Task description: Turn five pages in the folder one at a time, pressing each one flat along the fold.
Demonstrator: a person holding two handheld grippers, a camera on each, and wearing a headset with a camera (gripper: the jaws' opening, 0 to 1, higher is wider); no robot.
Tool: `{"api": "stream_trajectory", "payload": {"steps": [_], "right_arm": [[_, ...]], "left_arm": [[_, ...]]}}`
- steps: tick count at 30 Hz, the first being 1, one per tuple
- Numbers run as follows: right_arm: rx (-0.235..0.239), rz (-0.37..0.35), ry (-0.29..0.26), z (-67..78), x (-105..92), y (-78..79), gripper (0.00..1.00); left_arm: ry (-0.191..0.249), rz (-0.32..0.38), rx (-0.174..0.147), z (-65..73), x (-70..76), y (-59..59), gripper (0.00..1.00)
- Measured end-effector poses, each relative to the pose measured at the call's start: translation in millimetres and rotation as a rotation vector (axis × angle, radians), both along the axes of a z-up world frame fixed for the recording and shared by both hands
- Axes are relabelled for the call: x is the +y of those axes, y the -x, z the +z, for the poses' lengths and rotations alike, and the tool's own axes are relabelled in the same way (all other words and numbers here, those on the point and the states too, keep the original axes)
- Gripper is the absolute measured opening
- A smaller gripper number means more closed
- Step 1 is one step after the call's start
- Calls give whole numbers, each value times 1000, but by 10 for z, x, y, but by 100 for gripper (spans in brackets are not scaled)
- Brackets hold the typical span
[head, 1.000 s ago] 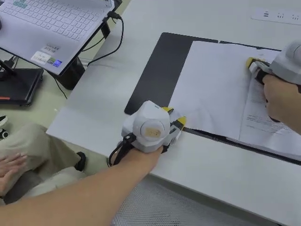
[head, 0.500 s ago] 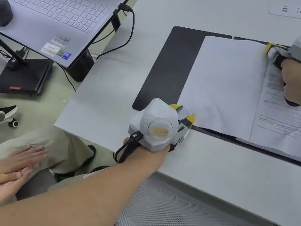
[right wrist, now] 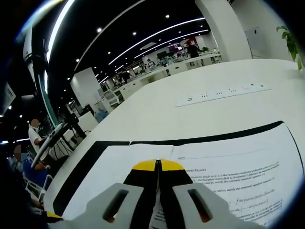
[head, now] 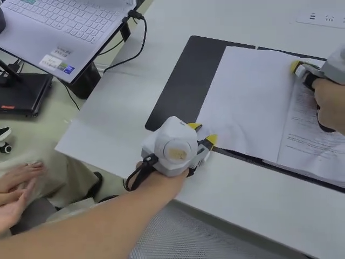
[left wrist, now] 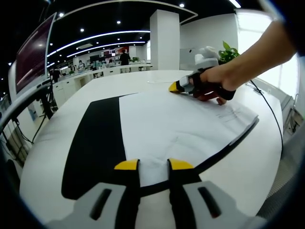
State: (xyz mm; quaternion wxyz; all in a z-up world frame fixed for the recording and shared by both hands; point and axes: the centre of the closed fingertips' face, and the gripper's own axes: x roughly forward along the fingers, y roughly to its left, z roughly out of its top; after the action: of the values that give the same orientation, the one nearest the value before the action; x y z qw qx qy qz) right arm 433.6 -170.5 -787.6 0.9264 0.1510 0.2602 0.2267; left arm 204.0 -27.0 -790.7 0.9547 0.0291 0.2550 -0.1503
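Note:
The black folder (head: 178,91) lies open on the white table. A blank turned page (head: 248,102) rests flat on its left half, and a printed page (head: 312,145) lies on the right half. My left gripper (head: 202,135) sits at the turned page's near edge. Its yellow-tipped jaws (left wrist: 154,164) stand a little apart over the paper (left wrist: 176,119), open. My right gripper (head: 297,67) is shut, its tips (right wrist: 156,165) pressed down at the fold near the far edge, beside the printed page (right wrist: 238,167). It also comes into the left gripper view (left wrist: 174,87).
A white laptop (head: 59,27) on a stand sits off the table's far left corner, with a black cable (head: 135,48) trailing to it. A power strip (head: 323,19) lies at the far edge. Another person's hands (head: 16,186) rest at the lower left.
The right gripper has shifted only slightly along the fold near the far edge. The left gripper has stayed at the page's near edge. The head view itself has moved.

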Motion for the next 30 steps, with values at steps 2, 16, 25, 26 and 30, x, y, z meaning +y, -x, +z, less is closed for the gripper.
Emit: {"api": "stream_trajectory", "payload": {"steps": [2, 16, 25, 26, 30], "right_arm": [[-6, 20, 2, 16, 16, 115, 0], [-1, 26, -32, 216, 75, 766, 0], [24, 24, -35, 203, 49, 964, 0], [27, 21, -35, 195, 45, 986, 0], [37, 15, -39, 166, 27, 1024, 0]], "left_arm": [[-1, -1, 0, -4, -4, 0, 21], [-2, -1, 4, -17, -6, -1, 21], [-4, -3, 2, -19, 1, 0, 21], [-4, -3, 3, -15, 0, 3, 21], [-6, -5, 4, -26, 1, -3, 21]]}}
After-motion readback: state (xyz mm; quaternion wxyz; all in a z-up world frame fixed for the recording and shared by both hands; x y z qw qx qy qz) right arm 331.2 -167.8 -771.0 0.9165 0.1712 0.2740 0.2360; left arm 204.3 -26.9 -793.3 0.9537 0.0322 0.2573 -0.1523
